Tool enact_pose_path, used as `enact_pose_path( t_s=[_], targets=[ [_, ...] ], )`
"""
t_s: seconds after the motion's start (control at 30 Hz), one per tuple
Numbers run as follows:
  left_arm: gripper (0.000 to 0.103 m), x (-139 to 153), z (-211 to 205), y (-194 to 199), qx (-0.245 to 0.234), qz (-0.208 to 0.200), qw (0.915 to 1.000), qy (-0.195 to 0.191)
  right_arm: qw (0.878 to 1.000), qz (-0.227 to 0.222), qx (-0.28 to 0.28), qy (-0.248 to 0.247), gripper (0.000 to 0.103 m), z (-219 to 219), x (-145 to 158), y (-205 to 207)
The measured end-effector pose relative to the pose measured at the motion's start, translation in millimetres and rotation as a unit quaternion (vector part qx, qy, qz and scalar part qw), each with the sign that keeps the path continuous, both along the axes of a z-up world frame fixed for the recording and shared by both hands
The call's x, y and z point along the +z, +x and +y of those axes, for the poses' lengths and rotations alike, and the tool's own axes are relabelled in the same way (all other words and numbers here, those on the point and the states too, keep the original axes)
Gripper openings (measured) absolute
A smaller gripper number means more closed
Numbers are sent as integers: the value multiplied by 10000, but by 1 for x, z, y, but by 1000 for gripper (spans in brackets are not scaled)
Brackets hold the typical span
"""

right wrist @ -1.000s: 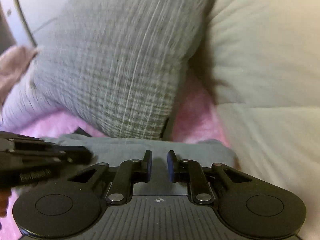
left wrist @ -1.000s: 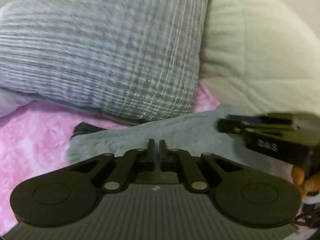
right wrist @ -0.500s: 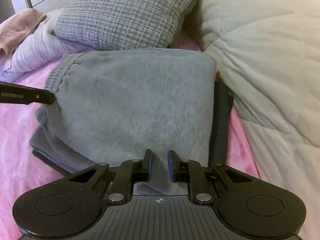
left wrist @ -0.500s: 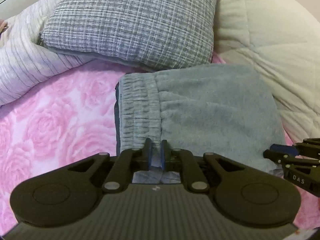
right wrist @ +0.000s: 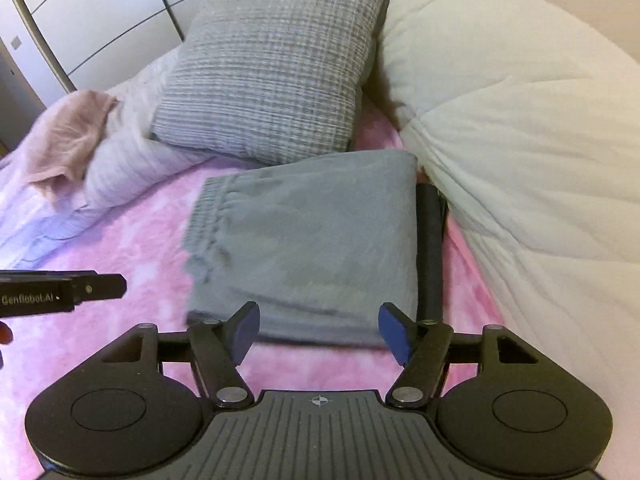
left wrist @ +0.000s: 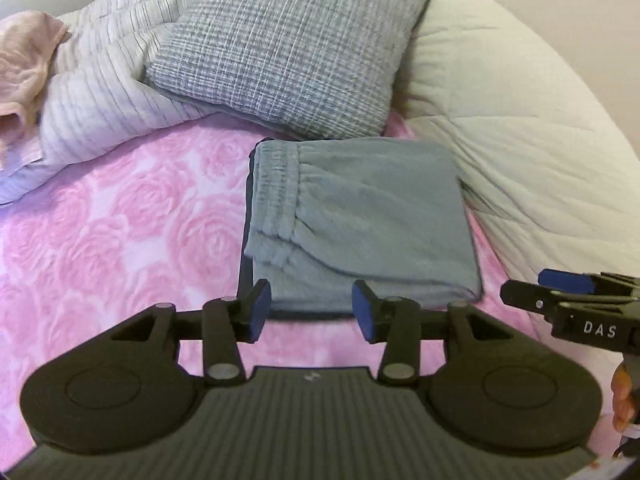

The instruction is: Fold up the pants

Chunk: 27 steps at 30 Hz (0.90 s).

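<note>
Lying squarely folded on the pink rose-patterned bed (left wrist: 120,240), the grey fleece pants (left wrist: 360,216) look finished; both the left gripper (left wrist: 312,312) and the right gripper (right wrist: 320,332) have just opened their jaws wide, holding nothing.

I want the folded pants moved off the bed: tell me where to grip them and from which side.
Grip the pants at the stacked near edge, coming in low from the front. There the layers lie together facing the open left gripper and right gripper. The waistband side looks loose and uneven, likely to unfold.

A home bedroom; pink rose bedspread (left wrist: 120,240); grey pillow (left wrist: 296,48); cream duvet (right wrist: 520,140); wardrobe doors (right wrist: 100,12)
</note>
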<state>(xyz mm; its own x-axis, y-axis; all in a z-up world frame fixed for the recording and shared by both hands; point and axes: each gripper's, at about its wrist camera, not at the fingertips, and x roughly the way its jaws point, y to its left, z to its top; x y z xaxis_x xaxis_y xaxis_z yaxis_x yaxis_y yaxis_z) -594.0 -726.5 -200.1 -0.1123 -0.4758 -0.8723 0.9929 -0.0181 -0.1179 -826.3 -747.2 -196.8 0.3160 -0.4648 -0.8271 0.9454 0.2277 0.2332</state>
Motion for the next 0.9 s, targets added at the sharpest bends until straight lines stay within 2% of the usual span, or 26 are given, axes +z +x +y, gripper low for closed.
enact_pose_path(
  t_s=[0.13,0.33,0.5,0.7,0.9],
  targets=[
    [54,35,35,-8,-129,-91,9999,-53,9999,-103,18,-26,63,35,40,1],
    [61,83,79,-14,-362,-124,9990,-222,9993,-381,-26,-40,63,79,89,3],
    [63,112,113,-12,-451,-173,9980,-418,9991,-344,-90,-235,63,116,119,6],
    [63,127,150,-6,-548,-130,9967,-585,9987,-326,-194,-353,63,156,137,9],
    [63,127,185,-3,-603,-70,9966,-557,9989,-297,-222,-293,63,194,140,16]
  ],
)
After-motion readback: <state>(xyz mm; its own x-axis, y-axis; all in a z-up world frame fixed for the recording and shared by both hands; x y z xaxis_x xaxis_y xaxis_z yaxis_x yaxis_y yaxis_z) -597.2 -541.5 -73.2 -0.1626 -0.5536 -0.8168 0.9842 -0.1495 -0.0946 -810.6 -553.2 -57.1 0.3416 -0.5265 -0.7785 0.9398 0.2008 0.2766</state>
